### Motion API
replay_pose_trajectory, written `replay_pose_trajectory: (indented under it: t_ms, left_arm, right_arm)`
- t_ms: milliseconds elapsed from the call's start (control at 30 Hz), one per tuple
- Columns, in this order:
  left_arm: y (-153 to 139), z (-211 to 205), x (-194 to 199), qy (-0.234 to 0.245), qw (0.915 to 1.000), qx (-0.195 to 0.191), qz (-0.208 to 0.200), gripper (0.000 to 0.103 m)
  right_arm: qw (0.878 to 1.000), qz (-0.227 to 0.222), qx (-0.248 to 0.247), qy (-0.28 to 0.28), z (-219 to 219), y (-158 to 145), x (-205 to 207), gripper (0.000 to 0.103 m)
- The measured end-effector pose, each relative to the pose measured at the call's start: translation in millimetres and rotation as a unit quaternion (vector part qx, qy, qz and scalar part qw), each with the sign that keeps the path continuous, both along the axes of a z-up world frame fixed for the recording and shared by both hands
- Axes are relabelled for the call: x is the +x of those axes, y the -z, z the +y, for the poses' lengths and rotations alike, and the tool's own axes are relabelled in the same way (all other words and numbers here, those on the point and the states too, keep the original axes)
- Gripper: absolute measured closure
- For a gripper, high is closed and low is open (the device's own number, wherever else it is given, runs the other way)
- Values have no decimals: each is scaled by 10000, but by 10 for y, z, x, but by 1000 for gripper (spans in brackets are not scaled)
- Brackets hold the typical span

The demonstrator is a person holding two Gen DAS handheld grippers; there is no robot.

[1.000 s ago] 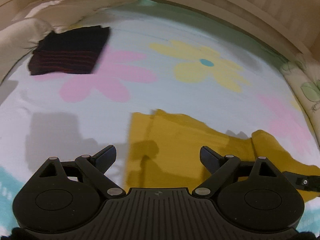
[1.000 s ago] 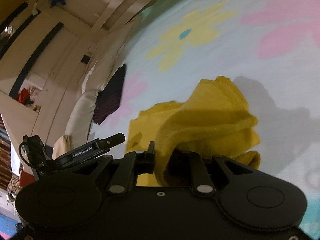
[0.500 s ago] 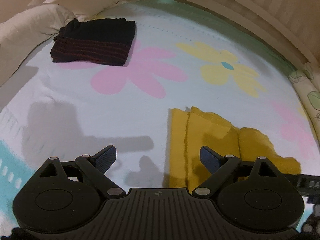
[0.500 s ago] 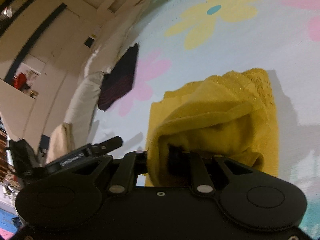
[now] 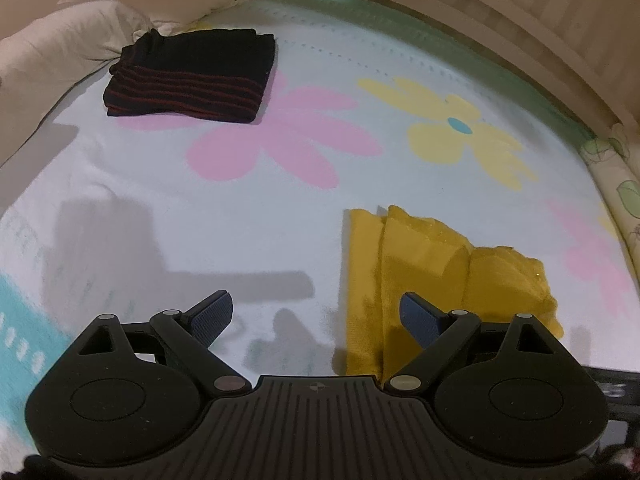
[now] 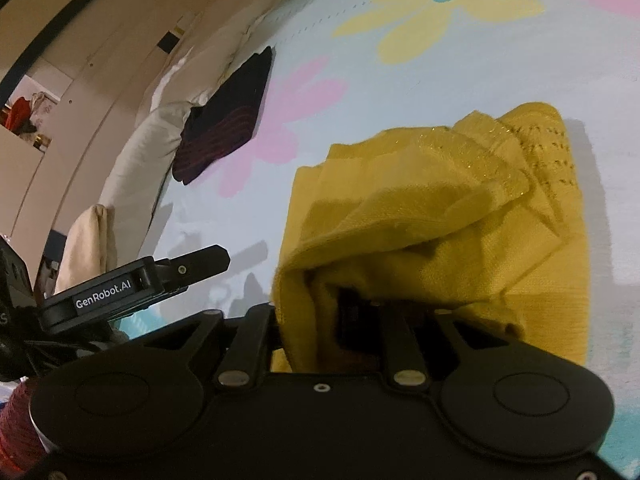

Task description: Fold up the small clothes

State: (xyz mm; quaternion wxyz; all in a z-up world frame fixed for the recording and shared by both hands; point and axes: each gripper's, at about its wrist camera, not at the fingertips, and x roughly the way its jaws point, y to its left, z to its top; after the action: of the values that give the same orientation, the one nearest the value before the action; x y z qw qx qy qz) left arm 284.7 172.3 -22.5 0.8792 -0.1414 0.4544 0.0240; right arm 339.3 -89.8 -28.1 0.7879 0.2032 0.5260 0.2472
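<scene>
Flowered bedsheet [image 5: 248,216] lies under your grippers. Your right gripper [image 6: 356,312] is opening its jaws, a fold of the yellow garment [image 6: 440,216] draped between them, where a second ago it was pinched tight. Your left gripper [image 5: 316,316] hovers spread wide and empty, its right finger over the garment's edge. Folded dark clothes [image 5: 192,76] lie far off by the pillows [image 5: 60,48].
</scene>
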Motion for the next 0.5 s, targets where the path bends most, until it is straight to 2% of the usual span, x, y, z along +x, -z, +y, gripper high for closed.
replay_pose_trajectory:
  t_ms: [33, 100, 233, 400, 500]
  left_arm:
    - [-1, 16, 3, -7, 10000, -2, -3, 12]
    - [-10, 54, 0, -82, 10000, -15, -20, 12]
    - [-23, 179, -6, -316, 9994, -108, -37, 12]
    - [-54, 352, -25, -593, 9982, -26, -63, 12]
    - [-105, 457, -34, -733, 9972, 9, -128, 12]
  right_arm:
    - [9998, 16, 191, -38, 4, -4, 6, 46]
    - [9985, -1, 521, -147, 7, -41, 3, 20]
    - [9980, -93, 535, -325, 59, -120, -24, 17]
    - [9979, 30, 618, -193, 34, -107, -25, 15]
    - [9995, -138, 88, -273, 194, -165, -54, 14]
